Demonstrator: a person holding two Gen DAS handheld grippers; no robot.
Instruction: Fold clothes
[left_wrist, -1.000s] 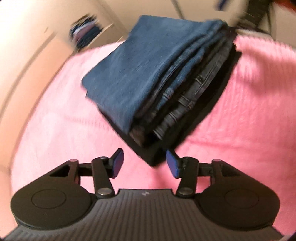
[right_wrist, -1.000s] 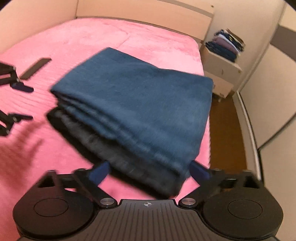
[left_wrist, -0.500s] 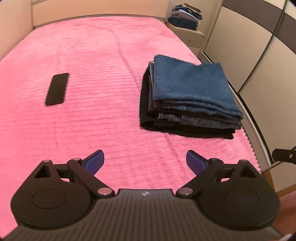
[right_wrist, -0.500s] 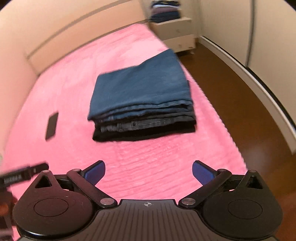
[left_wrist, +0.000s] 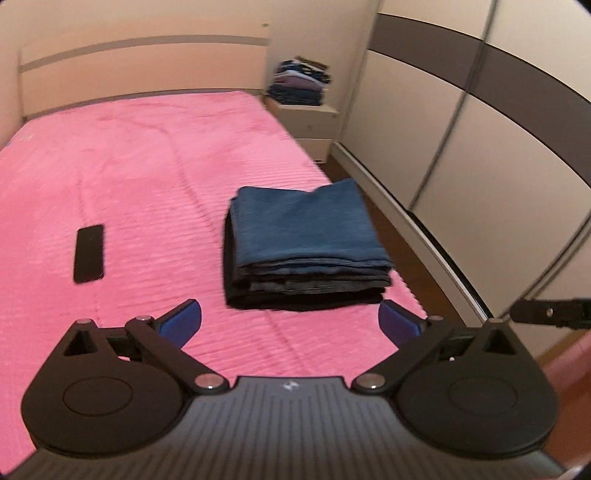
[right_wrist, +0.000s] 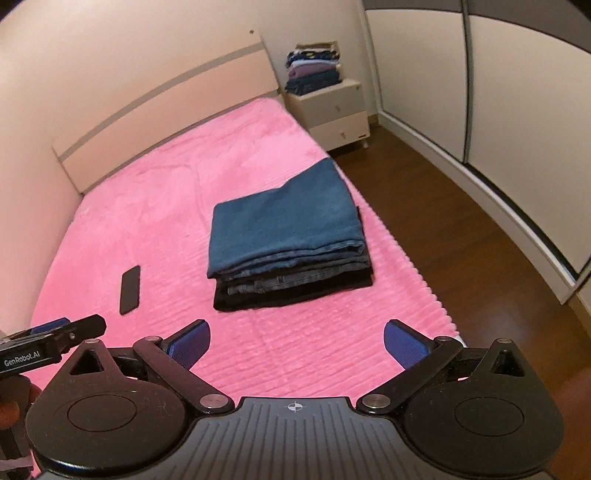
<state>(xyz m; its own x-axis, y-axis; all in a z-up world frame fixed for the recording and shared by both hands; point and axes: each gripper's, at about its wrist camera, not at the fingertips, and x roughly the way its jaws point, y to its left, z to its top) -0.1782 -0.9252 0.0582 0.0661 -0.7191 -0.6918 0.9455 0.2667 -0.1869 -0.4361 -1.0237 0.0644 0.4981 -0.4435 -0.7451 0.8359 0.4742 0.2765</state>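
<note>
A stack of folded jeans (left_wrist: 303, 236) (right_wrist: 284, 229), blue on top and black at the bottom, lies on the right side of the pink bed (left_wrist: 140, 177) (right_wrist: 177, 184). My left gripper (left_wrist: 290, 321) is open, held back from the stack with nothing between its blue pads. My right gripper (right_wrist: 297, 341) is open too, also well short of the stack and empty. The left gripper's tip (right_wrist: 55, 332) shows at the left edge of the right wrist view. The right gripper's tip (left_wrist: 546, 312) shows at the right edge of the left wrist view.
A black phone (left_wrist: 88, 253) (right_wrist: 130, 290) lies on the bed left of the stack. A nightstand (left_wrist: 306, 125) (right_wrist: 332, 110) with a pile of folded clothes (left_wrist: 299, 85) (right_wrist: 314, 68) stands by the headboard. Wardrobe doors (right_wrist: 498, 110) and wooden floor (right_wrist: 461, 229) are to the right.
Both grippers have pulled back and up from the jeans stack, which now lies farther off. The left gripper's jaws have widened. The stack itself stays put on the bed.
</note>
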